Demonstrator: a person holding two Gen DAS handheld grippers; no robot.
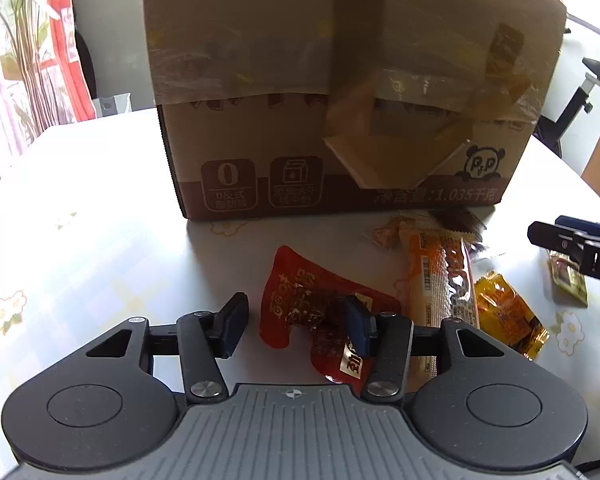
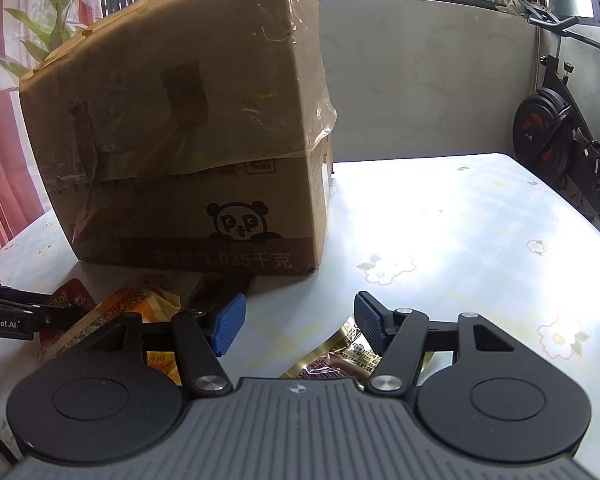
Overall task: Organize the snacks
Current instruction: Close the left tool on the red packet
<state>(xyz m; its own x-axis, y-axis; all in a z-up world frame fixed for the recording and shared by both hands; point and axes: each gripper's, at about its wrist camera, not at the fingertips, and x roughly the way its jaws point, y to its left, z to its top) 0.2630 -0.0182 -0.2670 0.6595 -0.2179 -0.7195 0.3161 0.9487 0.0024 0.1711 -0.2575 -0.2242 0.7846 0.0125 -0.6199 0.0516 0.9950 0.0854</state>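
Several snack packets lie on the table in front of a taped cardboard box (image 1: 340,92). A red packet (image 1: 300,280) lies flat under my left gripper (image 1: 296,326), which is open; its right finger overlaps the packet and the left finger stands clear over bare cloth. Right of it lie an orange packet (image 1: 436,276) and a yellow packet (image 1: 504,312). My right gripper (image 2: 300,326) is open above the tablecloth, with a gold-and-brown packet (image 2: 340,356) under its right finger. It enters the left wrist view as the right gripper (image 1: 548,228) over a small packet (image 1: 568,280).
The box (image 2: 180,140) bears a panda print and stands at the back of the floral tablecloth (image 2: 460,220). A dark brown packet (image 2: 216,286) lies at its foot. An exercise bike (image 2: 560,140) stands beyond the table's right edge; a plant (image 1: 24,40) and red curtain are at the left.
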